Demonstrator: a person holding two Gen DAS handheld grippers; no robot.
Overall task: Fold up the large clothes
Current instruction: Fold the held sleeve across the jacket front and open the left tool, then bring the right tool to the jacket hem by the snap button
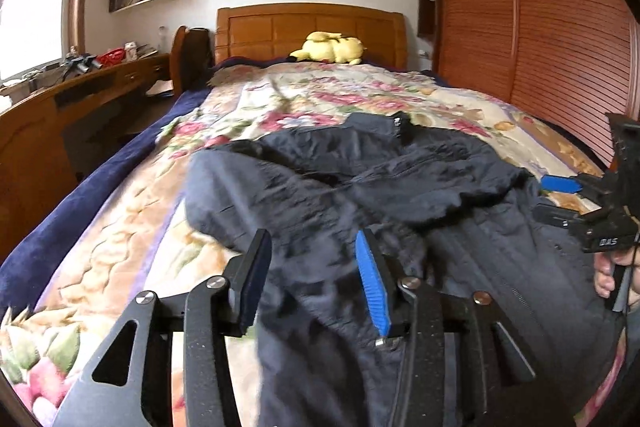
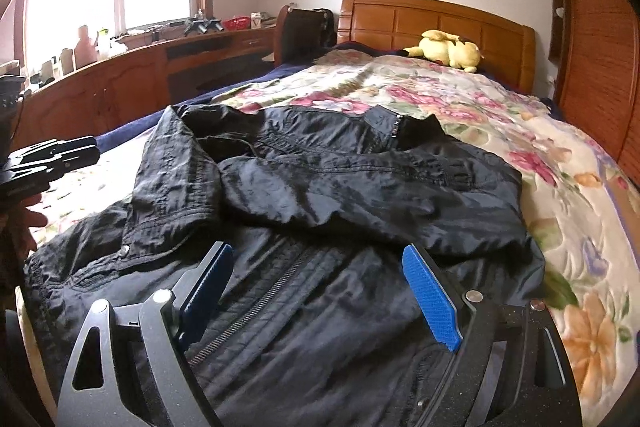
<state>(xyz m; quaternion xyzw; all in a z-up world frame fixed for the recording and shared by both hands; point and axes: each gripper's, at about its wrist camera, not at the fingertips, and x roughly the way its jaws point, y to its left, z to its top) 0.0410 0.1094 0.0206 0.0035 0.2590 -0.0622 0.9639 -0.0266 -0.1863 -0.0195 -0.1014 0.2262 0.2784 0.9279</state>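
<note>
A large black jacket (image 1: 360, 179) lies front up on the floral bedspread, collar toward the headboard, both sleeves folded across its chest. It also shows in the right wrist view (image 2: 340, 187), zipper running down the middle. My left gripper (image 1: 312, 247) is open, its jaws wide apart over the jacket's lower left part. My right gripper (image 2: 316, 259) is open above the jacket's lower front by the zipper; it also shows at the right edge of the left wrist view (image 1: 552, 195). The left gripper shows at the left edge of the right wrist view (image 2: 92, 149).
The bed has a floral quilt (image 1: 312, 95) and a wooden headboard (image 1: 312, 31). A yellow plush toy (image 2: 448, 51) lies by the headboard. A wooden desk (image 1: 80, 95) with clutter runs along the left; a slatted wooden wardrobe (image 1: 540, 27) stands on the right.
</note>
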